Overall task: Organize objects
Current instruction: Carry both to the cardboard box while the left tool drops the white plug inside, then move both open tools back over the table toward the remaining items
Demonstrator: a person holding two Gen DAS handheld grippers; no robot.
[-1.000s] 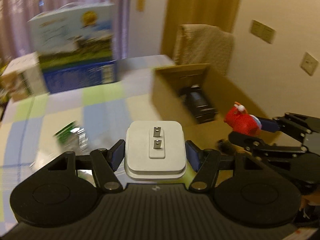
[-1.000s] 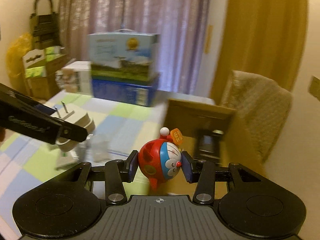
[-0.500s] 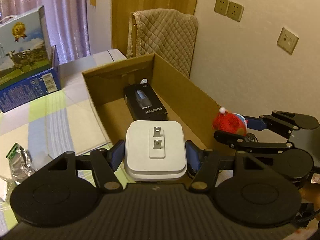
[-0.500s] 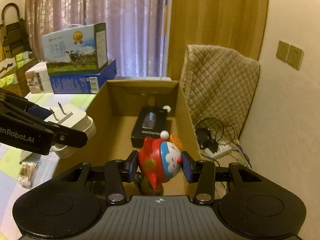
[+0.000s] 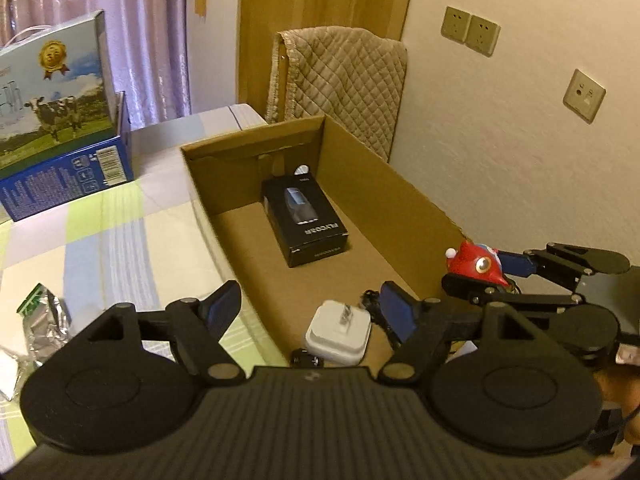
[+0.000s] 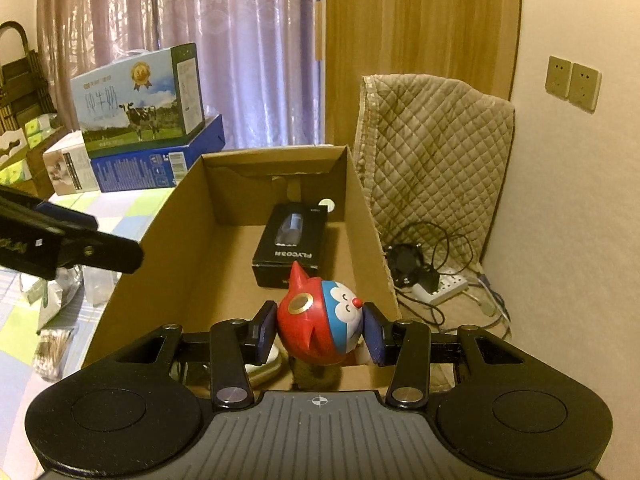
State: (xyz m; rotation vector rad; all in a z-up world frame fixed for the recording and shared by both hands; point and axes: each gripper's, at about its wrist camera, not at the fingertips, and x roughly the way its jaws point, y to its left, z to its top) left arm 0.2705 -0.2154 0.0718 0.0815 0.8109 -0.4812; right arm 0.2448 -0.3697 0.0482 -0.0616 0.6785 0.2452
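Over the cardboard box [image 6: 276, 168], left gripper [image 5: 308, 312] jaws gape empty above the charger [image 5: 338, 334]; right gripper [image 6: 320, 330] jaws pinch the toy [image 6: 320, 324]. Risk: toy tumbles onto charger.

Black left claw [image 5: 310, 310], blue pads, silver screws, ribbed grey housing.

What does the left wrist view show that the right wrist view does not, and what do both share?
Left wrist only: the white square plug adapter lying fully visible on the box floor and a single beige wall socket.
Right wrist only: the white power strip with black cables on the floor.
Both: the open brown cardboard box, the black rectangular carton and the red-and-blue cartoon cat figurine.
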